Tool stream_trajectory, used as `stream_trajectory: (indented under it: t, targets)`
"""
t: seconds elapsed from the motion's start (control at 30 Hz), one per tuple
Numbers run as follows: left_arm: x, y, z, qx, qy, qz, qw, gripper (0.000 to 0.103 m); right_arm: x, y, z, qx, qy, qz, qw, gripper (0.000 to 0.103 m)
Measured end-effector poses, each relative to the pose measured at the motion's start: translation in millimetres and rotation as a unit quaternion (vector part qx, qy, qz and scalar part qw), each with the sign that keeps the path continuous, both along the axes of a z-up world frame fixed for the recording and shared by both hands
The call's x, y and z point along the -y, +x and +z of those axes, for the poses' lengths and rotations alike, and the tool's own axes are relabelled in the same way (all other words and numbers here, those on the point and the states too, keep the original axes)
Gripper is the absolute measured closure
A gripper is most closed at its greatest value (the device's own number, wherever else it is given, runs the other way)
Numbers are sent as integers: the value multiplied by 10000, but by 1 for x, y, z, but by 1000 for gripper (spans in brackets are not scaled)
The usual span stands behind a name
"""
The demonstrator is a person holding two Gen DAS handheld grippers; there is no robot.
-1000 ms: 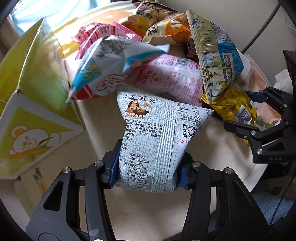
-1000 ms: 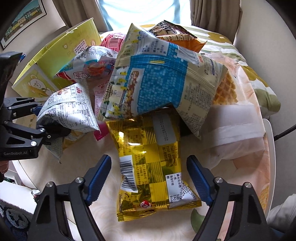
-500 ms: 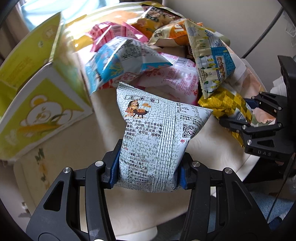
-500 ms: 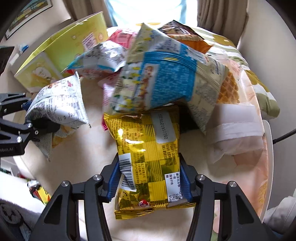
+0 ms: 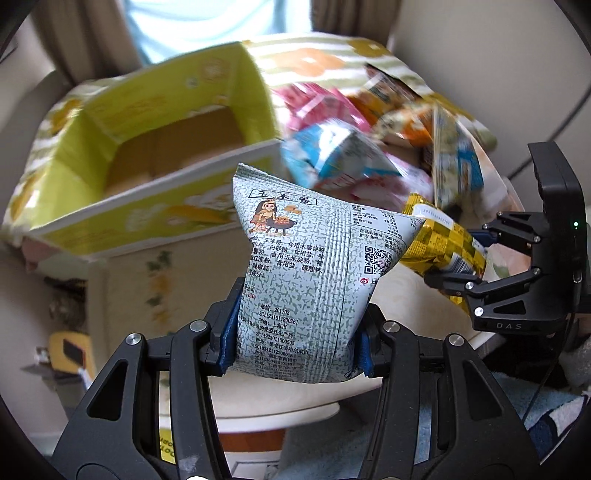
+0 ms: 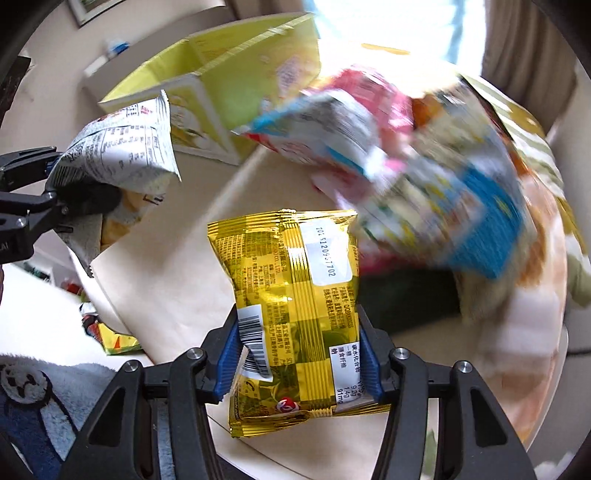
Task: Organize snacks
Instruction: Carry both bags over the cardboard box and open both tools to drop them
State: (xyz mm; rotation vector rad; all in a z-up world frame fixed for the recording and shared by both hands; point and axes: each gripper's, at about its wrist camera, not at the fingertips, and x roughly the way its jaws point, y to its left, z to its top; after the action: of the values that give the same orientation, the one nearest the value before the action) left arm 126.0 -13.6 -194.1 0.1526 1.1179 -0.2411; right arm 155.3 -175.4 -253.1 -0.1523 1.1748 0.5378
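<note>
2 hand-held grippers each clamp 1 packet: left (image 5: 295, 350) grey-green packet (image 5: 314, 273), right (image 6: 297, 363) gold packet (image 6: 295, 306).

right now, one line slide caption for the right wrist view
Right gripper clamps a gold snack packet above the table, with the yellow cardboard box behind.

Beige curtains (image 5: 343, 22), bright window (image 5: 221, 26) — blue-and-white rug (image 5: 554, 417)
</note>
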Motion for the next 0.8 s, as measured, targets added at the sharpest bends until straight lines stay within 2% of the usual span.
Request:
stream_trajectory:
  t: [0.13,0.33,0.47,0.57,0.8]
  targets:
    - [-17,-3,21,180,-116,277,9994,57,-23,6,24,211,43,348,9992,52]
    - [-46,11,62,622,-345,511,9962,57,-47,18,70,598,3,516,9969,52]
    - [-72,33,87,937,-463,556,9930,57,-61,35,103,922,-92,456,9947,52]
    - [-93,54,102,1134,-409,551,9912,57,-72,53,127,1157,-131,381,9925,52]
    - [-155,117,127,1359,-316,757,9873,57,-125,98,171,1586,-84,86,9873,52]
